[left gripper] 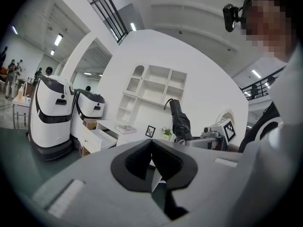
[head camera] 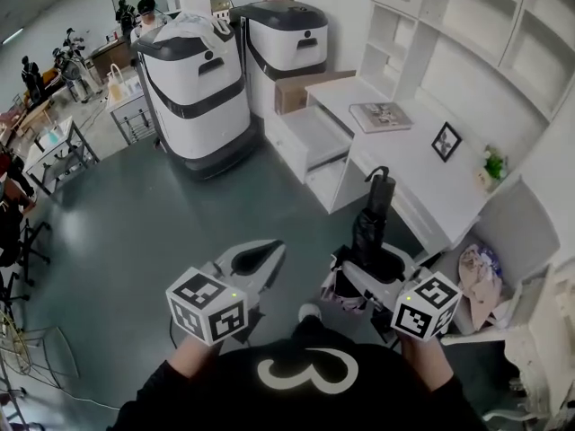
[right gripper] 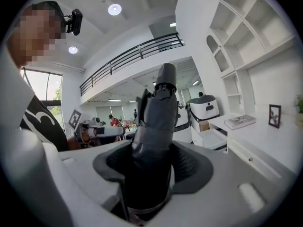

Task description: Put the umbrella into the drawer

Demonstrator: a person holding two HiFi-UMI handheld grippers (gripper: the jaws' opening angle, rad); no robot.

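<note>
A black folded umbrella (head camera: 370,218) stands nearly upright with its handle end up, and my right gripper (head camera: 362,268) is shut on its lower part. In the right gripper view the umbrella (right gripper: 158,112) fills the gap between the jaws of the right gripper (right gripper: 154,167). My left gripper (head camera: 268,251) hangs beside it to the left, shut and holding nothing; its tips (left gripper: 151,144) meet. The white desk unit ahead has two drawers pulled out, an upper drawer (head camera: 314,137) and a lower drawer (head camera: 328,183). The left gripper view also shows the umbrella (left gripper: 180,122) and an open drawer (left gripper: 102,136).
Two big white-and-grey machines (head camera: 193,88) (head camera: 283,39) stand left of the drawers, with a cardboard box (head camera: 301,92) behind. On the desktop (head camera: 422,182) lie a book (head camera: 382,115), a photo frame (head camera: 446,142) and a small plant (head camera: 492,164). A chair with a bag (head camera: 481,281) is at my right.
</note>
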